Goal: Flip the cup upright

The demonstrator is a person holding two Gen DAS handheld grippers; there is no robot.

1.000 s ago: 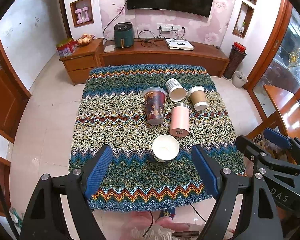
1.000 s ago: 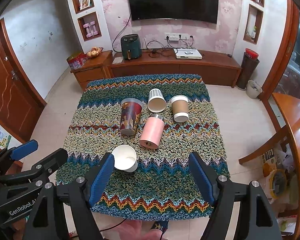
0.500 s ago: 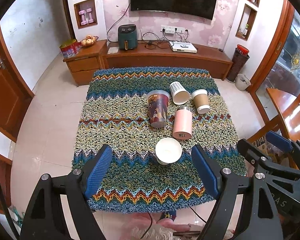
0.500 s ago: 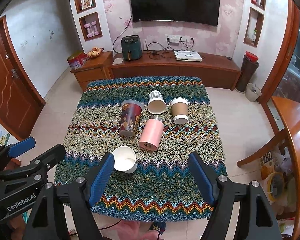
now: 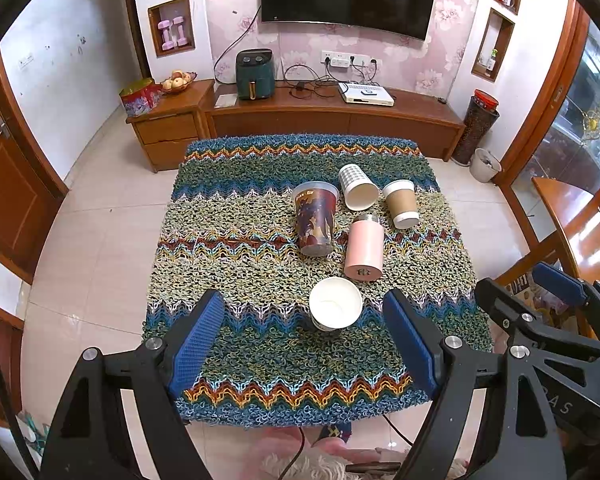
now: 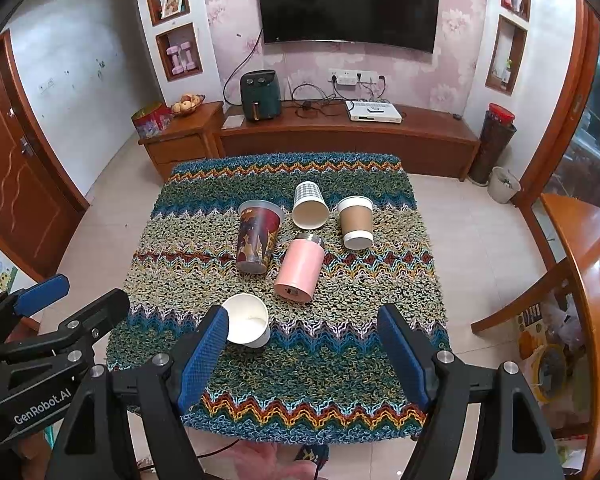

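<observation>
Several cups lie on their sides on a knitted zigzag cloth (image 5: 236,248) over a table. Nearest is a white paper cup (image 5: 335,309), mouth toward me; it also shows in the right wrist view (image 6: 247,325). Behind it lie a pink tumbler (image 5: 364,249), a dark printed cup (image 5: 315,219), a checked paper cup (image 5: 356,187) and a brown sleeved cup (image 5: 401,204). My left gripper (image 5: 308,344) is open and empty, held above the table's near edge. My right gripper (image 6: 306,354) is open and empty beside it, its left finger overlapping the white cup in view.
A wooden TV cabinet (image 5: 332,116) with an air fryer (image 5: 254,74) stands behind the table. A wooden table or chair (image 6: 580,264) is at the right. Tiled floor surrounds the table. A door (image 5: 8,184) is at the left.
Both grippers have drawn back and risen a little; the table and cups look slightly farther off. Both stay open. The cups have not moved.
</observation>
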